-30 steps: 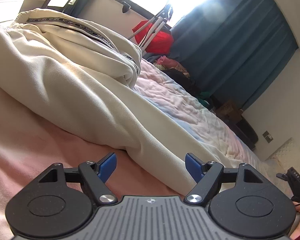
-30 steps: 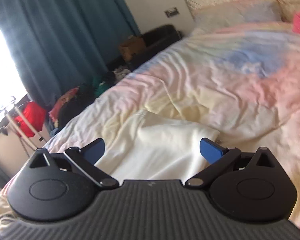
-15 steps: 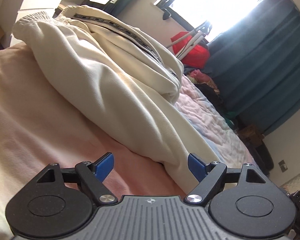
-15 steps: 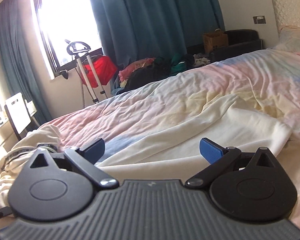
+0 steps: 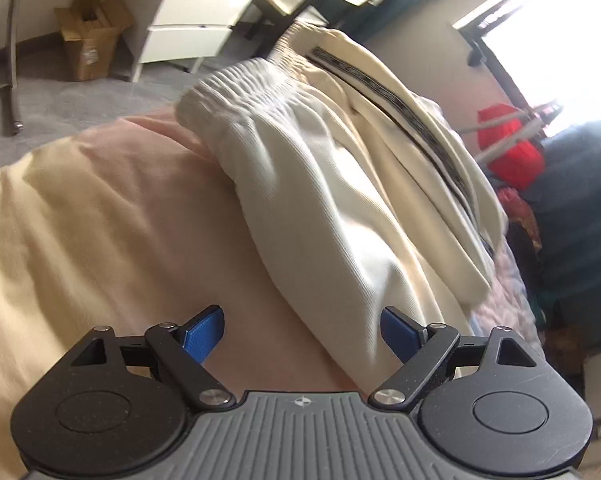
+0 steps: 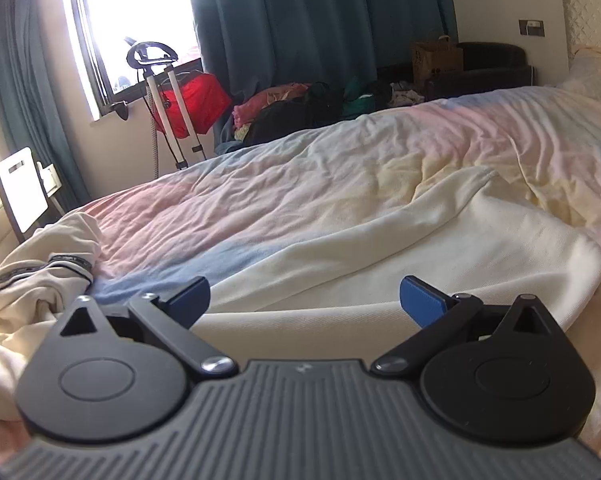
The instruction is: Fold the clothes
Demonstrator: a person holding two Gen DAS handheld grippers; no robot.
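Note:
Cream trousers [image 5: 340, 208] with an elastic waistband [image 5: 244, 84] and a black side stripe [image 5: 404, 112] lie bunched on the pastel bedcover [image 5: 100, 220]. My left gripper [image 5: 302, 330] hovers low over the bedcover beside the trouser leg; its jaws are opening, wide apart, and grip nothing. In the right wrist view one trouser leg [image 6: 440, 256] stretches flat across the bed to its hem on the right, and the bunched waist end [image 6: 36, 280] lies at the left. My right gripper [image 6: 304, 300] hangs open just above that leg, with no cloth pinched.
A cardboard box [image 5: 92, 36] and white drawers [image 5: 188, 20] stand on the floor past the bed's end. Teal curtains [image 6: 320, 32], a red bag [image 6: 192, 100] on a stand, a clothes pile [image 6: 300, 108] and a dark armchair [image 6: 484, 68] line the far side of the bed.
The left view swung from the trouser leg and window toward the waistband, floor and drawers, and its jaws widened slightly. The right view swept left from the headboard side to the window; jaws unchanged.

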